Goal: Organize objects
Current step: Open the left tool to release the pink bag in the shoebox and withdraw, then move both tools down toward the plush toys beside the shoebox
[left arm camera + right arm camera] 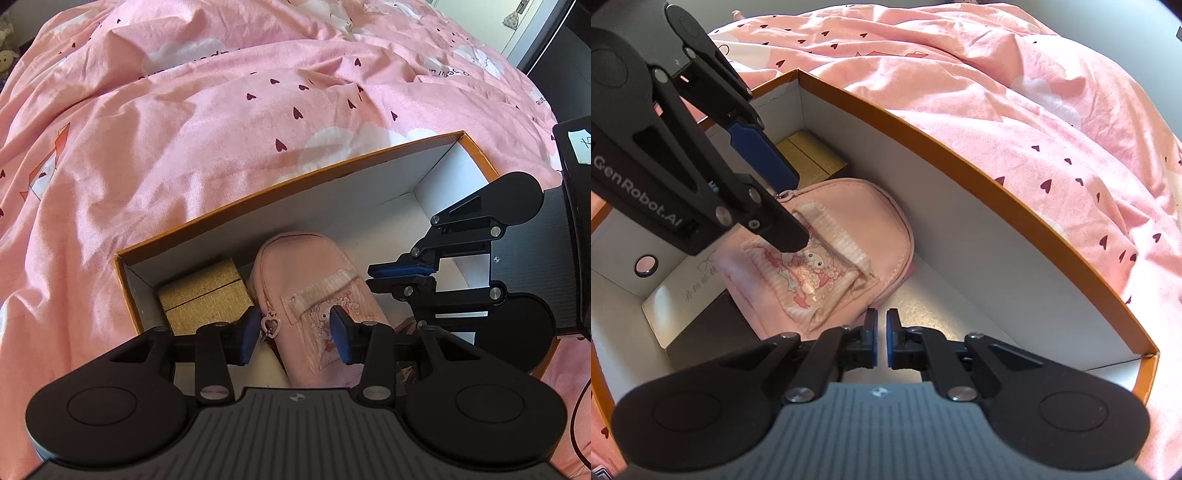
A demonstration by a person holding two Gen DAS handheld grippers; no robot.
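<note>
Already down in the orange-rimmed cardboard box (280, 184): pink pouch (314, 295) with a cartoon-print front pocket, lying flat on the white floor beside a small gold gift box (203, 295) in the near corner. Left gripper (295, 332) hanging over the pouch's zip end, blue pads (247, 332) parted on either side of the heart-shaped zip pull (271, 325), not pressing on the fabric as far as can be judged; nothing held. Right gripper (881, 339) low at the other end of the pouch, pads drawn almost together with only a slit between, empty, over bare box floor just beside the pouch's edge.

Likely trouble from here, as a judgement only:
- Snagging the dangling heart charm on a pad while lifting away, dragging the pouch back up or skewing it against the gift box.
- Catching the soft pocket flap with the lower left finger, seen from the right wrist touching or nearly touching the print.
- Knocking the two grippers together, both crowded inside one box.
- Clipping the box wall on the way out and shifting the whole box on the soft pink duvet (184, 129), an unsteady base.
</note>
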